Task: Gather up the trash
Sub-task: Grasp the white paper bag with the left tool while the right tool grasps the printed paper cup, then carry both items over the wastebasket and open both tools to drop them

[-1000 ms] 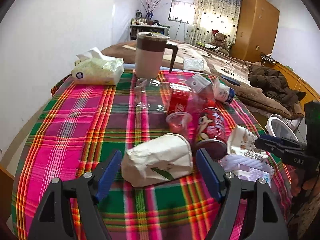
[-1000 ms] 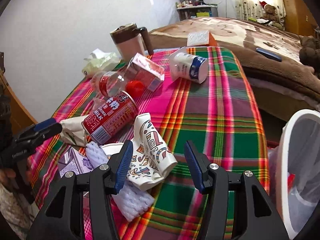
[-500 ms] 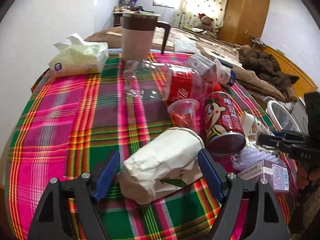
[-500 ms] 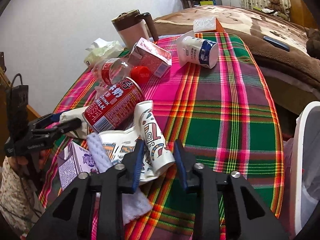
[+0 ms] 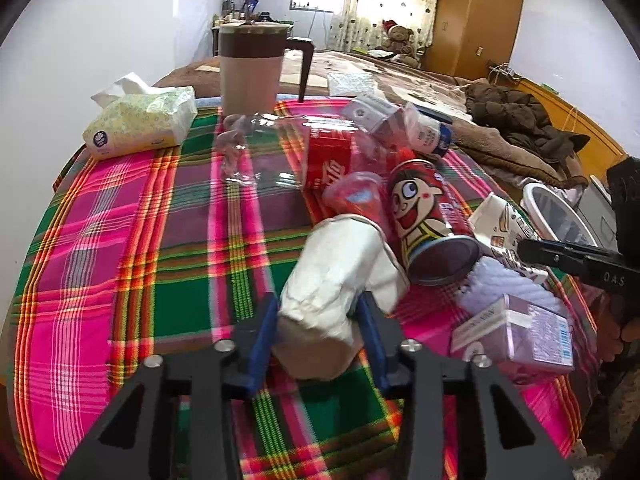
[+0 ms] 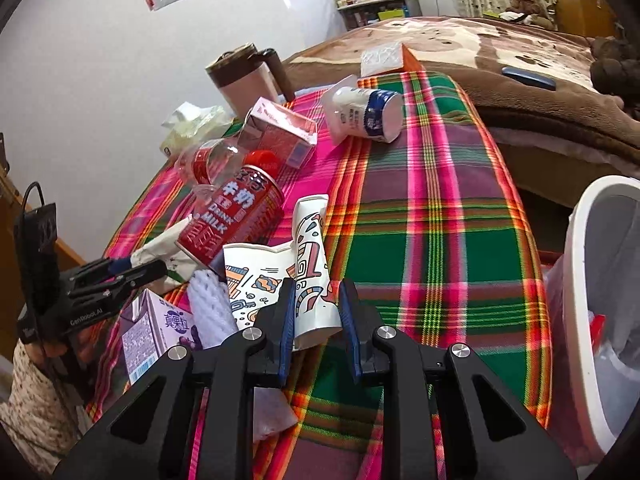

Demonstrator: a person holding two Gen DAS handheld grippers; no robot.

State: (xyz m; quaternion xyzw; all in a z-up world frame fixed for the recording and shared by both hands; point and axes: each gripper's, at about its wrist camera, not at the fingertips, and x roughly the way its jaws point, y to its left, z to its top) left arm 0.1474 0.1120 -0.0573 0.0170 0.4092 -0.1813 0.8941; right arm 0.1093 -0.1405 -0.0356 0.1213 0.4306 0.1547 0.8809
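Trash lies on a plaid tablecloth (image 5: 132, 240). My left gripper (image 5: 318, 332) is shut on a crushed white paper cup (image 5: 340, 276), which also shows in the right wrist view (image 6: 160, 246). My right gripper (image 6: 318, 320) is shut on a flattened patterned paper cup (image 6: 308, 276), seen in the left wrist view (image 5: 500, 224) too. Beside them lie a red milk can (image 5: 428, 216), a clear cola bottle (image 5: 304, 152), a purple drink carton (image 5: 520, 332), a white foam net (image 5: 504, 284), a pink carton (image 6: 280, 132) and a white yogurt bottle (image 6: 368, 114).
A white trash bin (image 6: 592, 280) stands off the table's right edge. A brown-lidded jug (image 5: 252, 68) and a tissue pack (image 5: 140, 124) sit at the far side. A bed with a brown blanket (image 6: 500, 48) lies beyond.
Both grippers have closed: the left on the white cup's end, the right on the patterned cup. The left gripper moved forward around the cup.
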